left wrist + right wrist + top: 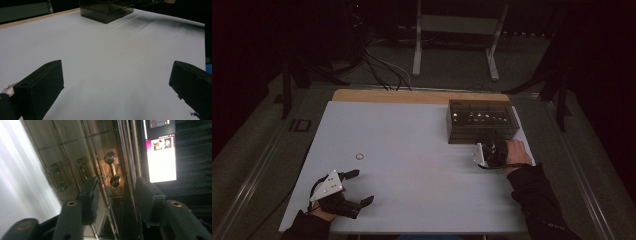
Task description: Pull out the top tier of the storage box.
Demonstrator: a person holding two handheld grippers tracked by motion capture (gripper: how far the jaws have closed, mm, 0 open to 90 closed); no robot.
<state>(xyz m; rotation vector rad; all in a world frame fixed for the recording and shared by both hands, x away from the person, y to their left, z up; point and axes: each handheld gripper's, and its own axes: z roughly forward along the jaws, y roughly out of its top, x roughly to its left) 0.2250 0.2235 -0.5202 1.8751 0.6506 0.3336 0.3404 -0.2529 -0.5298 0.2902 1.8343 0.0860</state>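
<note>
Box: one dark, smoky see-through box (482,121) stands at the far right of the counter (412,165); through its wall you can see shelves and pale glints inside.
Handle: in your right gripper view one brass handle (113,170) with two dark knobs sits on the box front; two fainter shapes beside it look like reflections.
Right hand-held gripper: yours (488,151) is at the near side of the box, its jaws part-spread on either side of the handle. No pad touches it that you can see.
Left hand-held gripper: yours (354,189) rests at the near left corner of the counter, jaws spread wide with bare counter between them.
Ring: one small red ring (359,156) lies on the counter, well apart from the box.
Count: two hand-held grippers, one box, one ring.
</note>
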